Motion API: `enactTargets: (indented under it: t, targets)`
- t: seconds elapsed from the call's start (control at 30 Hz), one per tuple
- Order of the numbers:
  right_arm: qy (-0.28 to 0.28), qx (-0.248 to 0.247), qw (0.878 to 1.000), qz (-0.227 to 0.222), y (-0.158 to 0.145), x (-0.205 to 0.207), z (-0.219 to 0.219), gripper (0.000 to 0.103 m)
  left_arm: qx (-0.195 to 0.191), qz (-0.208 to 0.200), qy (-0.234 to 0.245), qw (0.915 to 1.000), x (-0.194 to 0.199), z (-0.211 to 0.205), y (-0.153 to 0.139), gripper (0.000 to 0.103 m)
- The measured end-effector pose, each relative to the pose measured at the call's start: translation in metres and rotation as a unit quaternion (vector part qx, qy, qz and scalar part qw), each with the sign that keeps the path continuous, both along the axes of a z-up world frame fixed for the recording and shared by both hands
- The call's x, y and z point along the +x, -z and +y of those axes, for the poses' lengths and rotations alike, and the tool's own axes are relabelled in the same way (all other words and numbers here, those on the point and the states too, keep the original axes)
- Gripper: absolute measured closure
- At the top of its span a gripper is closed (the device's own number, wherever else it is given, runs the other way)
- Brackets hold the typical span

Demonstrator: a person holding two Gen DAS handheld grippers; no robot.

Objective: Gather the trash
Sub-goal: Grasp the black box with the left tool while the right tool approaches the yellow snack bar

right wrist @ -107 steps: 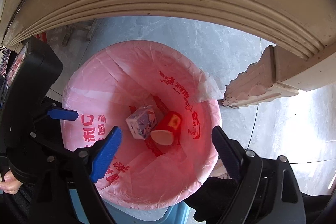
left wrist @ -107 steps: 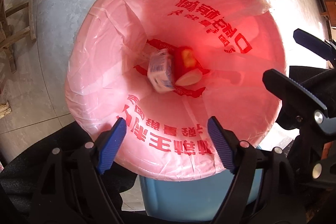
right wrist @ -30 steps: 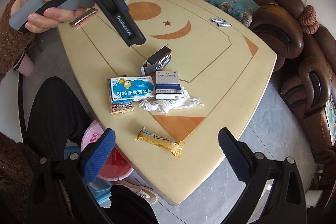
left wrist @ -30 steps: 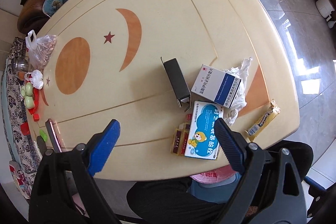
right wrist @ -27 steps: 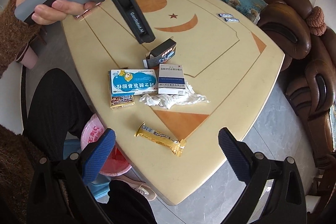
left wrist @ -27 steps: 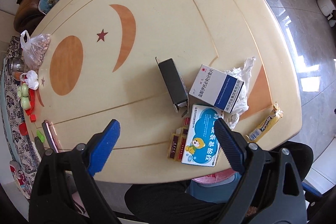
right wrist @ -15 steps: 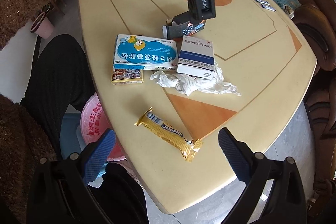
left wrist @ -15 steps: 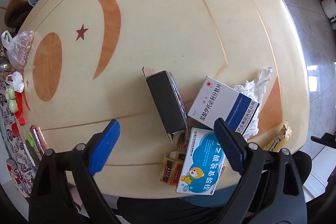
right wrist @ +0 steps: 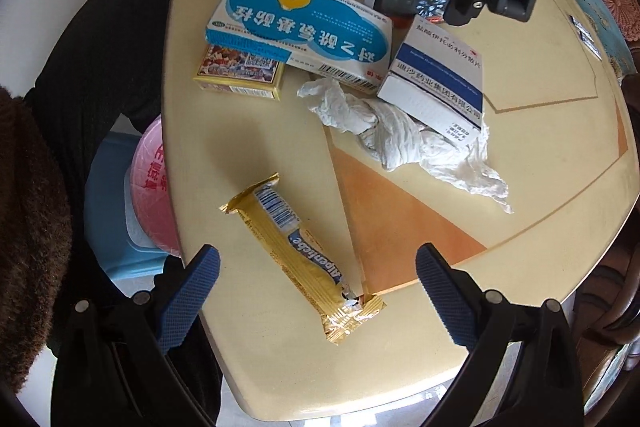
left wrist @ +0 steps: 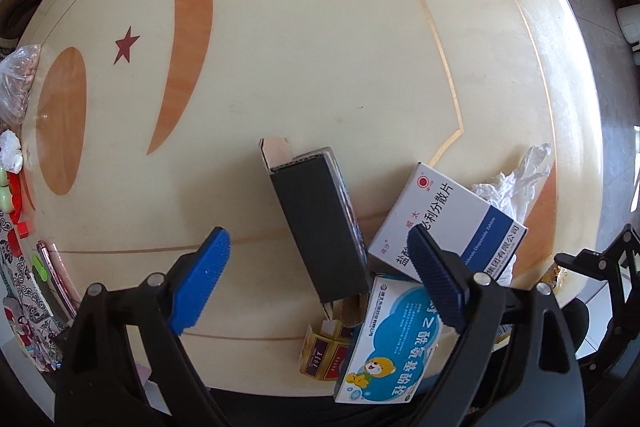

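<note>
Left gripper jaws wide apart over tall black cardboard box, nothing gripped. Right gripper likewise spread over gold foil snack wrapper on cream table.

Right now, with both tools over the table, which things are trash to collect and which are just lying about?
Likely trash:
- gold snack wrapper
- crumpled tissue
- open black carton
- blue cartoon box
- white and blue box
- small yellow box
- goes in: pink-lined bin

Probably lying about:
- bag of nuts
- phone
</note>
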State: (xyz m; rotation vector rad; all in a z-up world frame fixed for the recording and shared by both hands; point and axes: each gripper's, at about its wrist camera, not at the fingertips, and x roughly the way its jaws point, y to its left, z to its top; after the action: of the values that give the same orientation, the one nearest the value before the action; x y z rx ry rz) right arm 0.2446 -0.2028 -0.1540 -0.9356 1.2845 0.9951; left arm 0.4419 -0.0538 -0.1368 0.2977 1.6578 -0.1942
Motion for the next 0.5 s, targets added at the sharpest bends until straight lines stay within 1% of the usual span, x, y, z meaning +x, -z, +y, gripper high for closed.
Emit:
enactTargets:
  t: [0.07, 0.1, 0.13, 0.17, 0.2, 0.23, 0.27, 0.3, 0.33, 0.4, 0.47, 0.5]
  targets:
    - [-0.002, -0.005, 1.000, 0.004, 0.007, 0.001, 0.001, 0.011, -0.003, 0.004, -0.002, 1.0000, 0.001, 0.001, 0.004, 0.022]
    - [-0.003, -0.007, 1.000, 0.003, 0.010, 0.001, 0.001, 0.016, -0.005, 0.009, -0.004, 0.9999, 0.002, 0.002, 0.006, 0.028]
    - [-0.003, -0.010, 1.000, 0.000, 0.013, 0.001, 0.002, 0.024, -0.009, 0.014, -0.007, 0.9998, 0.002, 0.003, 0.008, 0.030]
    - [0.002, -0.019, 1.000, -0.001, 0.017, 0.001, 0.002, 0.026, -0.015, 0.018, -0.010, 0.9997, 0.003, 0.004, 0.010, 0.033]
    - [0.011, -0.015, 1.000, 0.003, 0.016, 0.003, 0.001, 0.027, -0.019, 0.023, -0.012, 0.9995, 0.004, 0.005, 0.012, 0.036]
    - [0.019, -0.007, 1.000, 0.005, 0.016, 0.001, 0.002, 0.033, -0.017, 0.024, -0.012, 0.9995, 0.005, 0.005, 0.014, 0.038]
    - [0.026, -0.004, 1.000, 0.005, 0.015, 0.002, 0.001, 0.035, -0.015, 0.023, -0.011, 0.9996, 0.006, 0.005, 0.015, 0.041]
    - [0.029, -0.003, 1.000, 0.005, 0.014, 0.002, 0.001, 0.036, -0.014, 0.023, -0.012, 0.9996, 0.006, 0.005, 0.016, 0.046]
    - [0.032, -0.001, 0.999, 0.003, 0.015, 0.006, 0.002, 0.036, -0.018, 0.026, -0.012, 0.9994, 0.007, 0.005, 0.017, 0.052]
    - [0.047, 0.009, 0.999, 0.001, 0.014, 0.007, -0.001, 0.038, -0.028, 0.035, -0.014, 0.9989, 0.007, 0.004, 0.019, 0.060]
    - [0.078, 0.017, 0.997, -0.005, 0.009, 0.014, -0.003, 0.044, -0.026, 0.034, -0.013, 0.9990, 0.007, 0.002, 0.020, 0.063]
    - [0.094, 0.019, 0.995, -0.010, 0.008, 0.015, -0.005, 0.049, -0.027, 0.034, -0.014, 0.9990, 0.007, -0.001, 0.021, 0.068]
